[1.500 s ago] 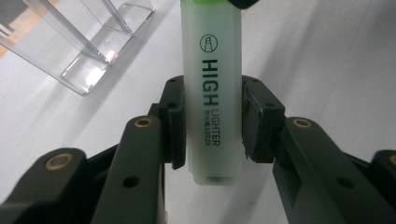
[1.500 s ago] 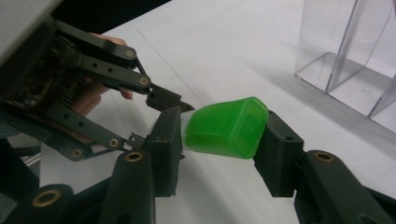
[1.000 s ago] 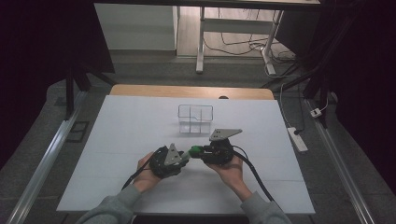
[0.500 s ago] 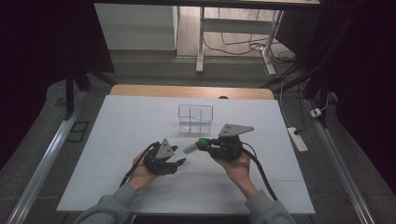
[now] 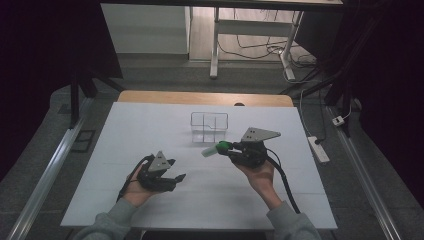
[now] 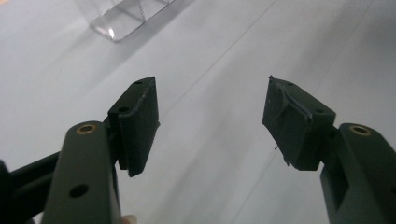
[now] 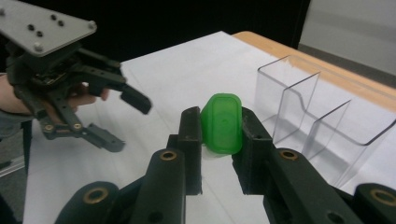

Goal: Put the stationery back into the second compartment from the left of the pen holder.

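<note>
Right gripper (image 5: 231, 148) pinches green-capped tube (image 7: 222, 122) mid-frame, near clear organizer (image 5: 209, 125). Looks light, smooth plastic, likely slippery; grip across cap. Left gripper (image 5: 176, 178) spread, empty, lower left.

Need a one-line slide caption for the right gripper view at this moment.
Right claw shut on a green-capped tube, clear divided organizer beside it on the white table, open left claw beyond.

Bright green cap (image 7: 222, 123) on white tube body (image 5: 208, 151); black jaws; clear plastic organizer (image 5: 209, 125) at twelve o'clock; white table (image 5: 150, 130).
</note>
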A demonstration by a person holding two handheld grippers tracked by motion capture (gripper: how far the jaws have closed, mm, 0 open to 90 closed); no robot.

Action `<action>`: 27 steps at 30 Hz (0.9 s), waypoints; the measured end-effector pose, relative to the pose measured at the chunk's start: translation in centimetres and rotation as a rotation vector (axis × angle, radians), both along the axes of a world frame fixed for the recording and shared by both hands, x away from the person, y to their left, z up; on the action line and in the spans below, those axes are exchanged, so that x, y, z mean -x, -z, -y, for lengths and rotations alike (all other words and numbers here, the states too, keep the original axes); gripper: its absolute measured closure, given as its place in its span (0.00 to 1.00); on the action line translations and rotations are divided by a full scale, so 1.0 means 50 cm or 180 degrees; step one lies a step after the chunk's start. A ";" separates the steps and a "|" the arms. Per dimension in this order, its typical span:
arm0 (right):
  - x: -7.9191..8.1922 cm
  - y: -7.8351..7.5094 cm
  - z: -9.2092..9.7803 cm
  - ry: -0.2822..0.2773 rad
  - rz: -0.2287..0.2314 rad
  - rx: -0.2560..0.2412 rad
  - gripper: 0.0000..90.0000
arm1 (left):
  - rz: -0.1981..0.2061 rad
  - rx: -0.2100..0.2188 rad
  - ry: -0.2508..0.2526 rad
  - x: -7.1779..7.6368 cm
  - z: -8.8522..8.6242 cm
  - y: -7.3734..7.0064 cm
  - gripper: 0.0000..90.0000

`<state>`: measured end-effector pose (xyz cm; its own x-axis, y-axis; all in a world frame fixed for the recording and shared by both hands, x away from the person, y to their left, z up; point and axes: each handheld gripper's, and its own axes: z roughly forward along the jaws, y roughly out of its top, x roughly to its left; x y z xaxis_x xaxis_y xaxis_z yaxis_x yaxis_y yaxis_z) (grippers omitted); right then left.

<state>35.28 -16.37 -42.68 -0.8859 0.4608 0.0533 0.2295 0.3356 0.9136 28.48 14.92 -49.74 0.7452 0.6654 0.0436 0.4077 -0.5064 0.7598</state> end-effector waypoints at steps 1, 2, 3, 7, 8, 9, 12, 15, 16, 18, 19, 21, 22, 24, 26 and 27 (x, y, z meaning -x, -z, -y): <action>-0.001 -0.004 0.001 0.0009 0.0019 -0.0015 0.82 | -0.0009 -0.0002 -0.0024 0.003 -0.009 0.001 0.39; -0.002 -0.009 0.003 0.0019 0.0043 -0.0016 0.82 | -0.0018 0.0005 -0.0052 0.006 -0.018 0.002 0.39; -0.004 -0.015 0.005 0.0046 0.0071 -0.0035 0.82 | -0.0028 0.0019 -0.0078 0.009 -0.028 0.004 0.39; -0.024 -0.041 0.015 0.0188 0.0114 -0.0106 0.82 | -0.0073 0.0020 -0.0180 0.020 -0.065 0.013 0.39; -0.024 -0.041 0.015 0.0188 0.0114 -0.0106 0.82 | -0.0079 0.0021 -0.0206 0.023 -0.073 0.016 0.39; -0.028 -0.045 0.016 0.0213 0.0125 -0.0104 0.82 | -0.0086 0.0025 -0.0233 0.025 -0.079 0.018 0.39; -0.040 -0.058 0.014 0.0279 0.0153 -0.0093 0.82 | -0.0099 0.0040 -0.0284 0.029 -0.094 0.021 0.39; -0.051 -0.071 0.008 0.0306 0.0180 -0.0049 0.82 | -0.0095 0.0054 -0.0305 0.031 -0.103 0.021 0.39; -0.055 -0.075 0.006 0.0316 0.0175 -0.0036 0.82 | -0.0094 0.0057 -0.0305 0.031 -0.105 0.021 0.39; -0.064 -0.080 0.001 0.0338 0.0173 -0.0033 0.82 | -0.0091 0.0053 -0.0306 0.030 -0.110 0.022 0.38; -0.069 -0.083 0.000 0.0350 0.0170 -0.0015 0.82 | -0.0090 0.0042 -0.0311 0.029 -0.112 0.023 0.38; -0.080 -0.086 -0.005 0.0374 0.0156 -0.0004 0.82 | -0.0092 0.0024 -0.0330 0.027 -0.116 0.025 0.38; -0.086 -0.088 -0.007 0.0388 0.0145 0.0016 0.82 | -0.0100 0.0019 -0.0343 0.026 -0.118 0.026 0.38; -0.098 -0.089 -0.011 0.0407 0.0133 0.0053 0.82 | -0.0113 0.0035 -0.0351 0.024 -0.121 0.028 0.37; -0.111 -0.090 -0.015 0.0430 0.0117 0.0047 0.82 | -0.0119 0.0034 -0.0356 0.022 -0.122 0.030 0.37; -0.118 -0.090 -0.016 0.0440 0.0108 0.0039 0.82 | -0.0127 0.0030 -0.0360 0.021 -0.123 0.031 0.37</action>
